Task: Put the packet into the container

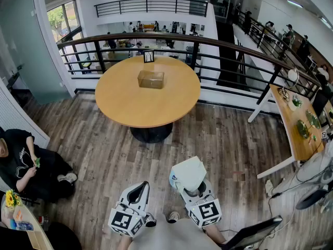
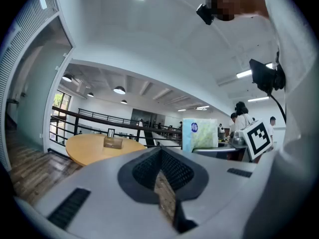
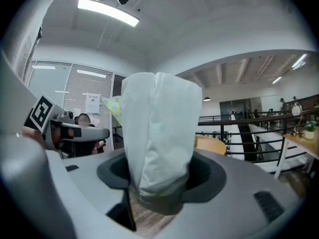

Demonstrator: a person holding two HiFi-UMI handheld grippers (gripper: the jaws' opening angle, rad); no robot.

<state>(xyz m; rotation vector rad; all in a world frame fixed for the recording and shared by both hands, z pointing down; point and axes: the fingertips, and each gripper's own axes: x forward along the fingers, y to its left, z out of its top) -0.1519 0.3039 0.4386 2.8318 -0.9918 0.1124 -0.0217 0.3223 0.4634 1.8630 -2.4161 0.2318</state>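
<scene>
Right gripper (image 3: 159, 195) clenched on a white packet (image 3: 158, 133), which stands upright between its jaws, well apart from the container (image 1: 151, 79). Left gripper (image 2: 162, 178) has its jaws pressed together on nothing. The clear container sits on a round wooden table (image 1: 130, 105) by the railing (image 1: 218, 46).

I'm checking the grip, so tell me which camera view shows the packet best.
The right gripper view: the packet fills the centre, clamped between the right gripper's jaws. The head view shows the packet small, from above; the left gripper view shows its printed side, off to the right.
</scene>
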